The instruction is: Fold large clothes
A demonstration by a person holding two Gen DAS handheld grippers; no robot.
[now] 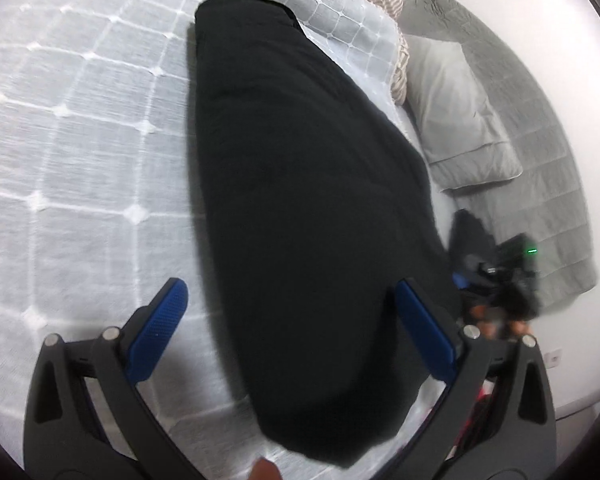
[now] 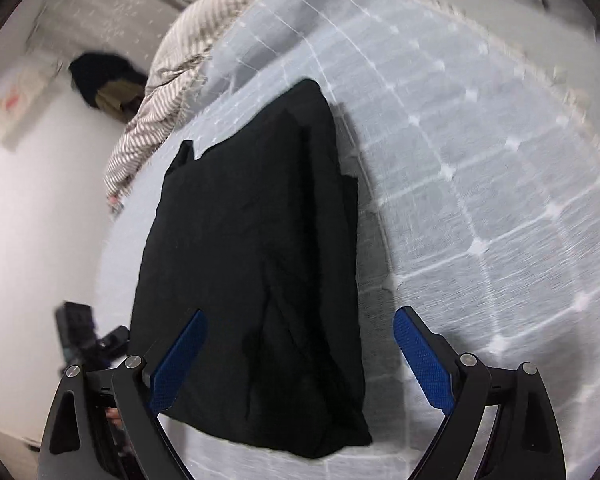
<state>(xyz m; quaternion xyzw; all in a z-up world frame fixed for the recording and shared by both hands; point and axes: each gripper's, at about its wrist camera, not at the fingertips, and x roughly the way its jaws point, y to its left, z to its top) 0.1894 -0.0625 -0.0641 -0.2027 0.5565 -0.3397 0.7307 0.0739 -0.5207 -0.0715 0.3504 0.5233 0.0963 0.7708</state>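
A black garment lies folded into a long strip on the grey checked bedspread. In the left wrist view my left gripper hovers open above its near end, one blue pad over the bedspread and the other over the cloth's right edge. From the other side, the right wrist view shows the same garment with my right gripper open above its near end. Nothing is held between either pair of pads. The right gripper also appears, blurred, beyond the garment's right edge.
A striped blanket is bunched at the bed's far edge. Grey quilted bedding and a grey pillow lie on the floor beside the bed. A dark pile of clothes sits on the floor.
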